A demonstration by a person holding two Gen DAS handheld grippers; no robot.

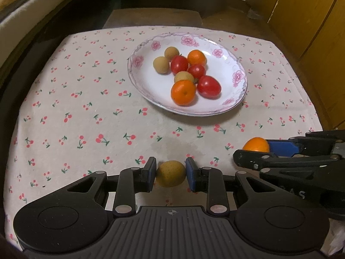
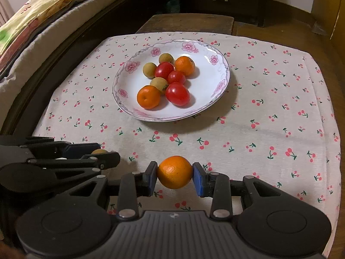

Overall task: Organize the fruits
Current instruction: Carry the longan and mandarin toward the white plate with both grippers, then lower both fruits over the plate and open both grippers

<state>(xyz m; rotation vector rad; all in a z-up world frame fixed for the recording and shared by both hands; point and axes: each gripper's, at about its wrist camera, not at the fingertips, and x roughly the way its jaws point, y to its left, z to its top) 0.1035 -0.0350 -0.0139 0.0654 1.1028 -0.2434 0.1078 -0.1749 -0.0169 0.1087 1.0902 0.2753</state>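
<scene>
While the plate (image 2: 212, 99) sits mid-cloth with eight fruits heaped in it, two more fruits are gripped near the front edge of the cherry-print tablecloth (image 2: 269, 108). The yellow-brown fruit (image 1: 170, 176), slightly longer side to side, is pinched between the blue pads of the left gripper (image 1: 170, 175), its long axis running pad to pad. The small orange (image 2: 174, 172), nearly round with no clear long axis, is clamped in the right gripper (image 2: 174, 176). The right wrist view shows the orange's dimpled skin and a quilted bed (image 2: 43, 10) at the left; the left wrist view shows only a sliver of that orange (image 1: 256, 144) beside the other gripper, plus wooden cabinet doors (image 1: 301, 17) at the right.
</scene>
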